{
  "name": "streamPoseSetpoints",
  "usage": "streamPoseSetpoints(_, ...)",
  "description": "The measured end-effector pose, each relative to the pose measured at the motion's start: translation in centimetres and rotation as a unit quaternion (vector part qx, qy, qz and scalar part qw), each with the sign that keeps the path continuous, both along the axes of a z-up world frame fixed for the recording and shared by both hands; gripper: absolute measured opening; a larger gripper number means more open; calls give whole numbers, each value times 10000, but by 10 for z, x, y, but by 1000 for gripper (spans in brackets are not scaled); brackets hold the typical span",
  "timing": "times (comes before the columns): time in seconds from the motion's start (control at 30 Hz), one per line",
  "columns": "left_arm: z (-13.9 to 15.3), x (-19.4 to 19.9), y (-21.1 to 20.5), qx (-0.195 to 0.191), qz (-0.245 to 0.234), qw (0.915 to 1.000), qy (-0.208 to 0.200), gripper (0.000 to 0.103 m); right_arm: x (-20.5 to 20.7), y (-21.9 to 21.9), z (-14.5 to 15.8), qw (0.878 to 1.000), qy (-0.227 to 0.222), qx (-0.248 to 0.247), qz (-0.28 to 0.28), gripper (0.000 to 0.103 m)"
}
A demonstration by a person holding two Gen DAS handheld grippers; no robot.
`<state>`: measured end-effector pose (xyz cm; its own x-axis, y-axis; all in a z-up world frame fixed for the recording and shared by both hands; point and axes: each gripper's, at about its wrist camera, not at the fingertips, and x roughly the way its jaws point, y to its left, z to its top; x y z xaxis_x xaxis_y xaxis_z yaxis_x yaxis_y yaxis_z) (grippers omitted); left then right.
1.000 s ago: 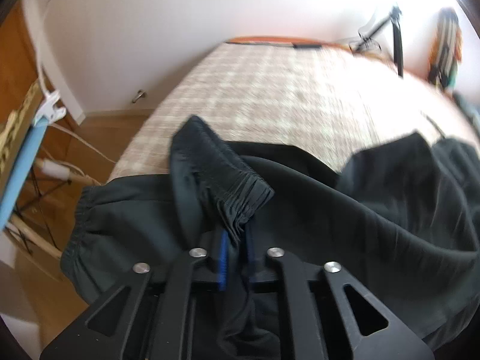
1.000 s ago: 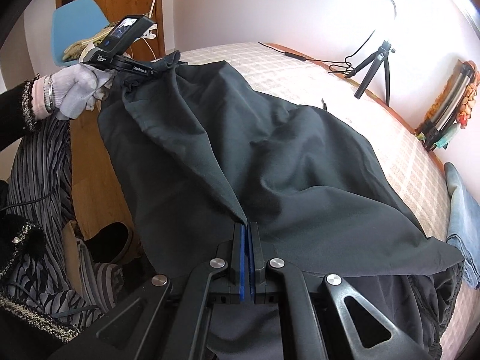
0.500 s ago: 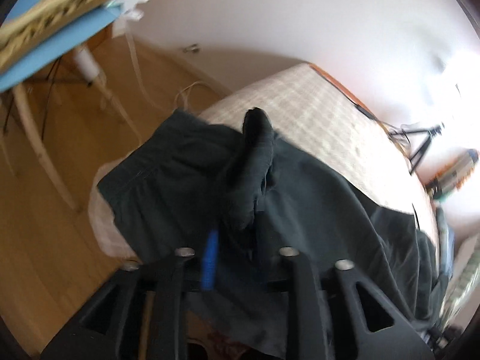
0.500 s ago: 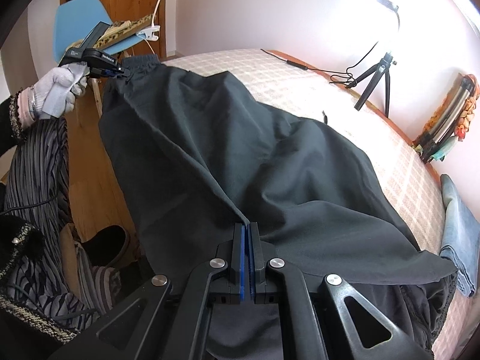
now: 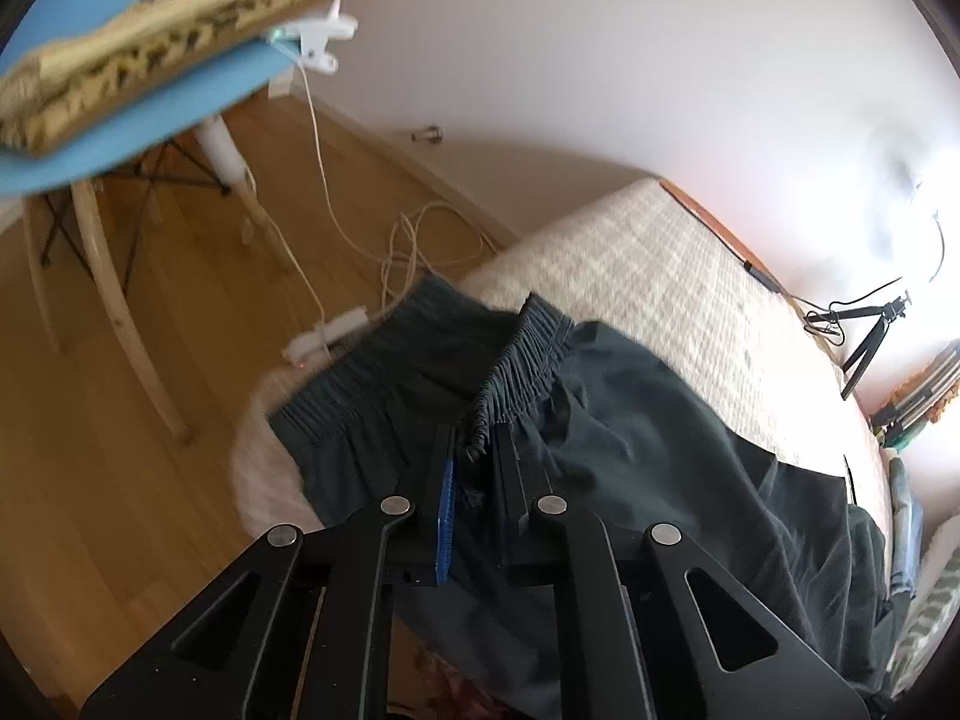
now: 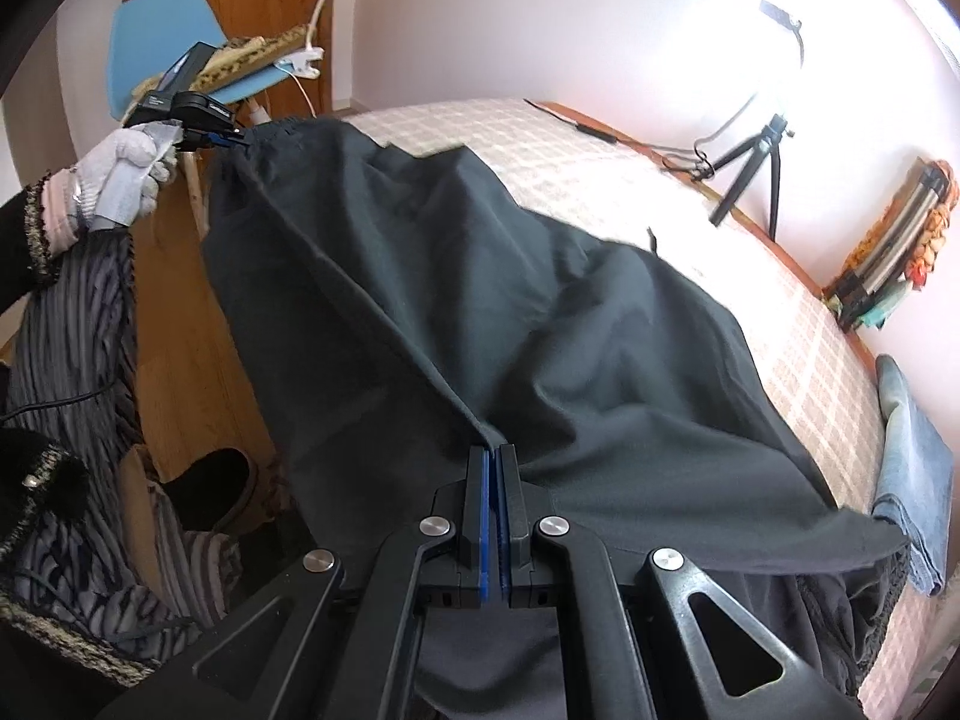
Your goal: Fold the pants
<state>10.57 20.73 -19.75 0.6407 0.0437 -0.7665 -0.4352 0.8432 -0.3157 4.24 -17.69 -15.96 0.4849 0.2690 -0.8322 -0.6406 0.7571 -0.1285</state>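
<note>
The dark pants (image 6: 540, 324) lie spread across the checked bed (image 6: 600, 162), reaching from the near corner toward the far side. The elastic waistband (image 5: 522, 360) sits at the bed corner; part of it is bunched and stands up between the fingers of the left tool (image 5: 474, 456). The jaws of the left tool are closing, with the gathered waistband fabric between them; the blue pad (image 5: 445, 516) on one finger is exposed beside the cloth, and it cannot be told whether the pads already press on it. In the right wrist view the left tool (image 6: 231, 135) sits at the waistband edge, carried by a gloved left hand (image 6: 129, 174).

The right tool (image 6: 495, 468) is closed with its blue pads together, clamped on a fold of the pants at the near edge of the bed. A taut crease runs through the fabric from this grip up toward the waistband corner.

Beyond the pants, a folded blue garment (image 6: 912, 468) lies on the bed at the right. A blue chair (image 5: 138, 102) stands on the wooden floor (image 5: 90, 420) beside the bed corner, and a small tripod (image 6: 750, 174) stands at the far side.
</note>
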Motion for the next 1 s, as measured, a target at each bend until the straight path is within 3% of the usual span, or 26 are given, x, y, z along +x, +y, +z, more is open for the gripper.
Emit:
streamPoseSetpoints(0.23,15,-6,26,263,147,9995,32,9,-11,22,14,9990,-93,144,403,0)
streamPoseSetpoints(0.33,6,-4,38,211,205,9992,271,9,-14,34,5,9981,-26,63,616,0)
streamPoseSetpoints(0.57,-10,1,46,199,273,9974,631,9,-23,47,-21,9954,418,-60,863,0)
streamPoseSetpoints(0.6,-11,1,47,167,270,9974,654,13,-24,47,-24,9951,450,-88,876,0)
streamPoseSetpoints(0.8,4,4,52,183,372,9968,691,21,-16,37,-35,9939,882,96,657,1)
streamPoseSetpoints(0.9,22,3,55,122,380,9977,551,21,-15,33,-37,9923,1070,264,573,6)
streamPoseSetpoints(1.0,51,5,49,282,196,9988,349,21,-16,30,-30,9908,1149,524,477,22)
